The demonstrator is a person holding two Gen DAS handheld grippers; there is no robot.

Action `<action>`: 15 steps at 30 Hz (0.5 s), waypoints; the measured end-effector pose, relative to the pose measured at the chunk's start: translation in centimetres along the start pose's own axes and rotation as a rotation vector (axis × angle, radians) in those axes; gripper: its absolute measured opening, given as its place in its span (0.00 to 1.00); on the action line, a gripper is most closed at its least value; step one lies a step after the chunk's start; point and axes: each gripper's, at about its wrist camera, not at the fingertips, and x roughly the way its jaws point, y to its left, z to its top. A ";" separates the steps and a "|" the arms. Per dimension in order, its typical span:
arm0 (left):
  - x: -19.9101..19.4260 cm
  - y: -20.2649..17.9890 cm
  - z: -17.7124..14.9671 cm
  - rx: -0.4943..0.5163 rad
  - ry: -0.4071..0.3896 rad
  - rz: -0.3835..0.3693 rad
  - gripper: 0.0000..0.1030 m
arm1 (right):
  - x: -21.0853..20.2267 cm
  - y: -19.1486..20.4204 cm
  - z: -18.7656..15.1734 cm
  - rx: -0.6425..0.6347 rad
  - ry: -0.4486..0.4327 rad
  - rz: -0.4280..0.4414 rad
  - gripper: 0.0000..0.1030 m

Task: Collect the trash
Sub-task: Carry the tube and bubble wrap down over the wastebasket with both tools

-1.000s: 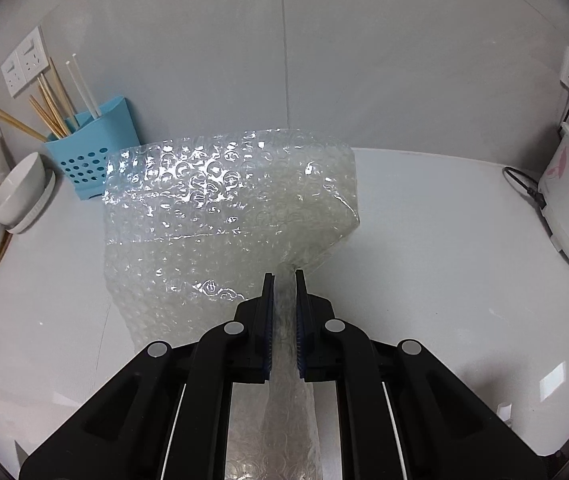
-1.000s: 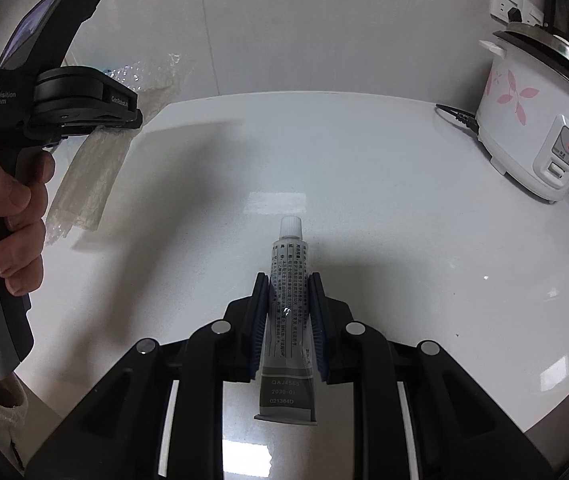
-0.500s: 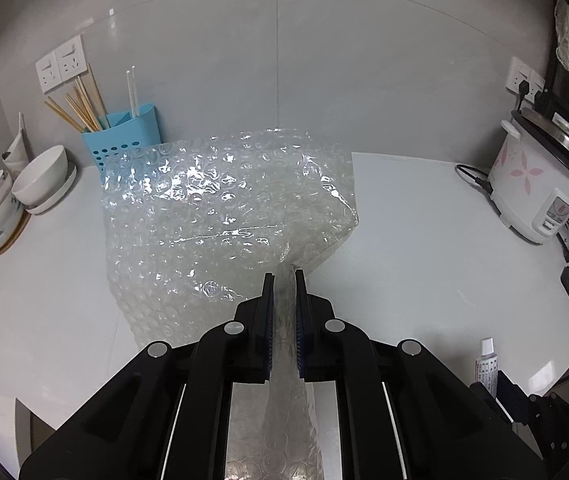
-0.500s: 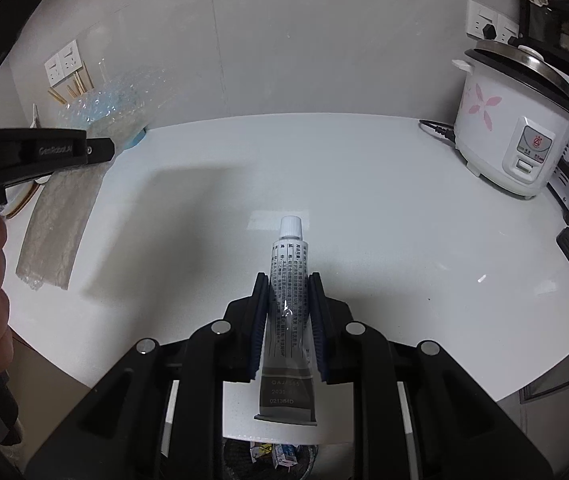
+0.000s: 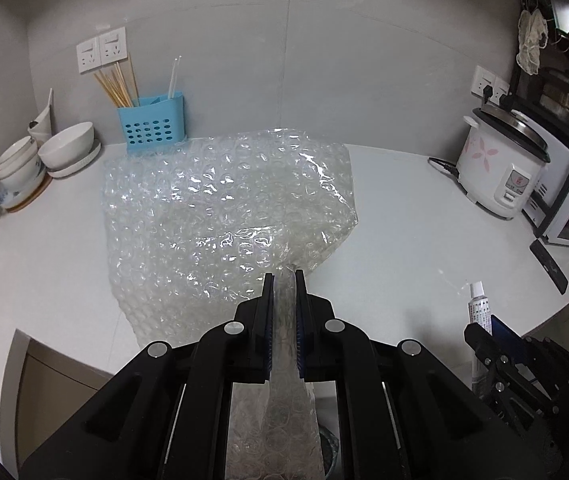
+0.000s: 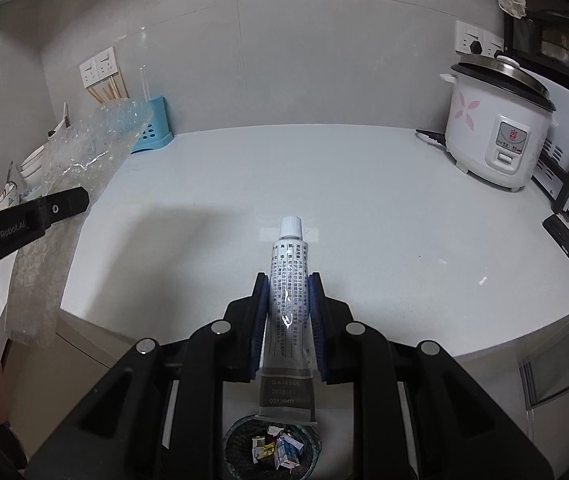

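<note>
The white desk (image 6: 364, 208) is filling most of both views, and everything here is best placed against the trash bin (image 6: 272, 446), which is sitting on the floor off the desk's near edge with small scraps already lying in it. The bubble wrap (image 5: 224, 216) is hanging as a broad crumpled sheet in front of the left gripper (image 5: 284, 280), whose jaws are pinching a gathered fold of it, the rest trailing down below the jaws; in the left wrist view only a dark curved rim, probably the bin's, is showing under the wrap. The tube (image 6: 289, 292) is sitting clamped between the jaws of the right gripper (image 6: 287, 280), its long axis running straight along the fingers, white cap pointing away toward the desk and crimped tail hanging directly over the bin. The right gripper seems the nearer to a drop: letting go would likely send the tube tail-first into the bin.
</note>
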 end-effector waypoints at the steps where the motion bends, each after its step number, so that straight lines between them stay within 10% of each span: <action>1: -0.8 0.1 -1.1 -0.002 -0.009 0.002 0.08 | -0.5 0.2 -0.7 -0.004 -0.009 0.005 0.19; 15: -6.7 1.5 -16.0 -0.035 -0.061 -0.024 0.08 | -4.7 2.7 -12.6 -0.071 -0.080 0.059 0.19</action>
